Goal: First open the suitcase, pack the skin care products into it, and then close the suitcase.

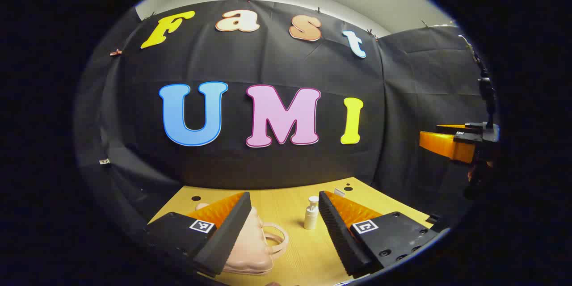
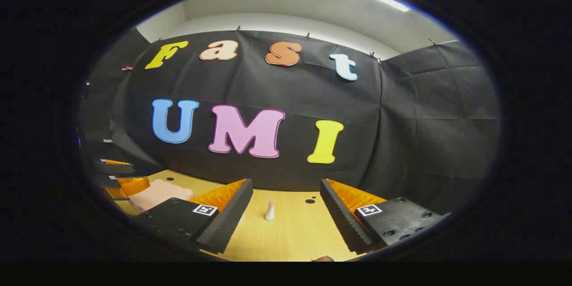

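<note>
- Left gripper point(image 1: 283, 225): fingers spread wide, holding nothing, hovering above the wooden table point(image 1: 290, 259). Judged a pre-approach pose.
- Suitcase point(image 1: 250, 243), small and pink, lies flat and closed just beyond the left finger, handle toward centre; opening not yet begun.
- White pump bottle point(image 1: 311, 213) stands upright beside the right finger, apart from the case.
- Right gripper point(image 2: 286, 216): likewise wide and empty; a small white conical item point(image 2: 270, 210) stands between its fingers, farther off.
</note>
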Available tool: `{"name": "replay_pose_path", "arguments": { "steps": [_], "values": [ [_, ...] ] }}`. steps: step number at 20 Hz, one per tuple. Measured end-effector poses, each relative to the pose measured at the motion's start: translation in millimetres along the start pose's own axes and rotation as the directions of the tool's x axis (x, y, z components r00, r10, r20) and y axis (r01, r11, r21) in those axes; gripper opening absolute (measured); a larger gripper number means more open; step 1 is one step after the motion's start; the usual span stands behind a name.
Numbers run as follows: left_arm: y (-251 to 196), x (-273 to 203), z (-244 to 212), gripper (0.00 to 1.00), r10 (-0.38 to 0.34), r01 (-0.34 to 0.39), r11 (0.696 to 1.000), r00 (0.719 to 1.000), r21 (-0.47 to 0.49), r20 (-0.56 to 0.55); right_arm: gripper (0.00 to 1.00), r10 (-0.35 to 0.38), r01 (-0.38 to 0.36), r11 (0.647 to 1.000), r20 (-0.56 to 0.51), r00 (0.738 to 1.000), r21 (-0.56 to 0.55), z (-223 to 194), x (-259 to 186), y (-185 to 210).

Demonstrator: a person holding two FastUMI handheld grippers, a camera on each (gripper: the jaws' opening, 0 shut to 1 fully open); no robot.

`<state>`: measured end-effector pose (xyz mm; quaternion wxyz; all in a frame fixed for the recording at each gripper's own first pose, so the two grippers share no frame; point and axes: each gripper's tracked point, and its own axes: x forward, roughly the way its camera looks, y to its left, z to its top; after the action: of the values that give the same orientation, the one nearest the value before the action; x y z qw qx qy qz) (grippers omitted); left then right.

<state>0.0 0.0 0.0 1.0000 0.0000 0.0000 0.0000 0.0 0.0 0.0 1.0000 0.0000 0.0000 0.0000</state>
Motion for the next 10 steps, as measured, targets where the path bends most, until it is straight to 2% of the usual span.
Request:
{"name": "replay_pose_path", "arguments": {
  "steps": [5, 7, 10],
  "values": [
    [8, -6, -13, 0.96, -0.003, 0.002, 0.999, 1.0, -0.033, -0.031, 0.99, 0.023, -0.023, 1.0, -0.045, 0.999, -0.008, -7, 5, 7],
    [9, -8, -17, 0.96, -0.003, 0.001, 1.0, 0.999, -0.029, -0.042, 0.96, 0.023, -0.024, 1.0, -0.042, 0.999, -0.01, -9, 14, 13],
    [7, -7, -21, 0.96, -0.013, 0.011, 0.999, 0.998, -0.03, -0.053, 0.99, 0.037, -0.036, 0.999, -0.035, 0.999, 0.017, -7, 15, 19]
  ]
}}
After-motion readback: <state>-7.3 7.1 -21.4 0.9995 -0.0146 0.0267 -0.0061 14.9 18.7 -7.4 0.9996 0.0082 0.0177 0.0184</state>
